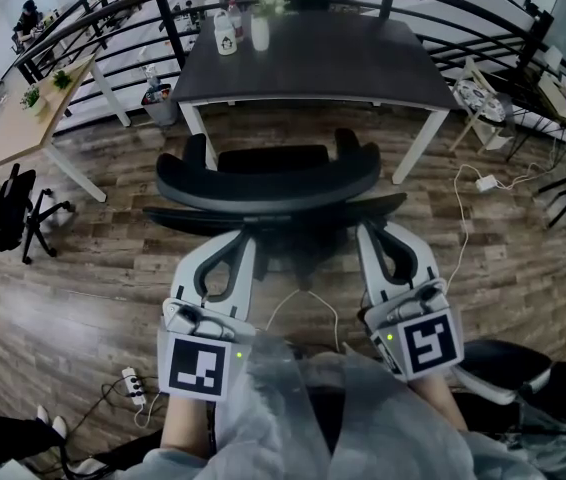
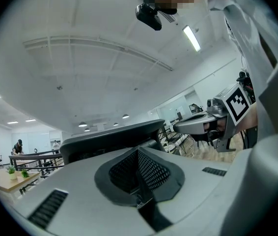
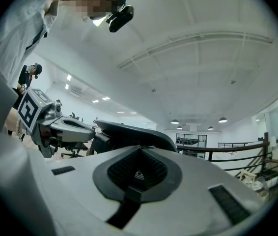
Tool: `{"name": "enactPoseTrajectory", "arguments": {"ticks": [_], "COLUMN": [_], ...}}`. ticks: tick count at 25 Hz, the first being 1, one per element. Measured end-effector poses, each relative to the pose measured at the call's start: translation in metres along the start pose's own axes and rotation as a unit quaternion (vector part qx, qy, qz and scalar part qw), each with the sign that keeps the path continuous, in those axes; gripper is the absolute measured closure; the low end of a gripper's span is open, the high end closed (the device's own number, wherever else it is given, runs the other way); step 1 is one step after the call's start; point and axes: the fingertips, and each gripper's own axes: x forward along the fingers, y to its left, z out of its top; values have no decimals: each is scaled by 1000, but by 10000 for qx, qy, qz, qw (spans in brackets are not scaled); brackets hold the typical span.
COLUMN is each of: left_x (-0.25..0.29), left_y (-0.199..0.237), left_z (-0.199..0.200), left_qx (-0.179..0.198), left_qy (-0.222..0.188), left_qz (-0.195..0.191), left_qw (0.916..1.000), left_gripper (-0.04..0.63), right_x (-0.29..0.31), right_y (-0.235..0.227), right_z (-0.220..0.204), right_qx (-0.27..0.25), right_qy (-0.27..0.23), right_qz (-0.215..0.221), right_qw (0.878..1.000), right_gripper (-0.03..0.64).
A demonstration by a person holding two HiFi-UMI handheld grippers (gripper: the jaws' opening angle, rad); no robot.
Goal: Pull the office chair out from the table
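The black office chair (image 1: 268,183) stands on the wood floor just in front of the dark table (image 1: 313,68), its curved backrest toward me. My left gripper (image 1: 241,236) and right gripper (image 1: 368,230) point level at the backrest's near edge, side by side. Both are shut, and I see nothing between their jaws. Whether the tips touch the chair I cannot tell. In the left gripper view the shut left gripper (image 2: 138,154) faces the backrest (image 2: 114,136), with the right gripper (image 2: 193,124) beside it. The right gripper view shows the same shut right gripper (image 3: 139,154) and backrest (image 3: 134,132).
A bottle (image 1: 225,33) and a white vase (image 1: 260,30) stand on the table. Another black chair (image 1: 8,208) and a light wooden desk (image 1: 28,118) are at the left. A power strip (image 1: 133,383) and cables (image 1: 463,208) lie on the floor. A black railing (image 1: 93,28) runs behind.
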Motion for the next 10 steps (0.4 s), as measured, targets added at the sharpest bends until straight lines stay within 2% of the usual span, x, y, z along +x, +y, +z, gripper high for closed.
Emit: {"name": "enactPoseTrajectory", "arguments": {"ticks": [10], "left_x": [1], "left_y": [-2], "left_z": [-1], "left_qx": [2], "left_qy": [33], "left_qz": [-26], "left_qw": [10000], "left_gripper": [597], "right_x": [1], "right_y": [-4], "right_z": [-3], "right_qx": [-36], "right_qy": [24], "right_qz": [26], "right_qw": [10000], "right_gripper": [615]}}
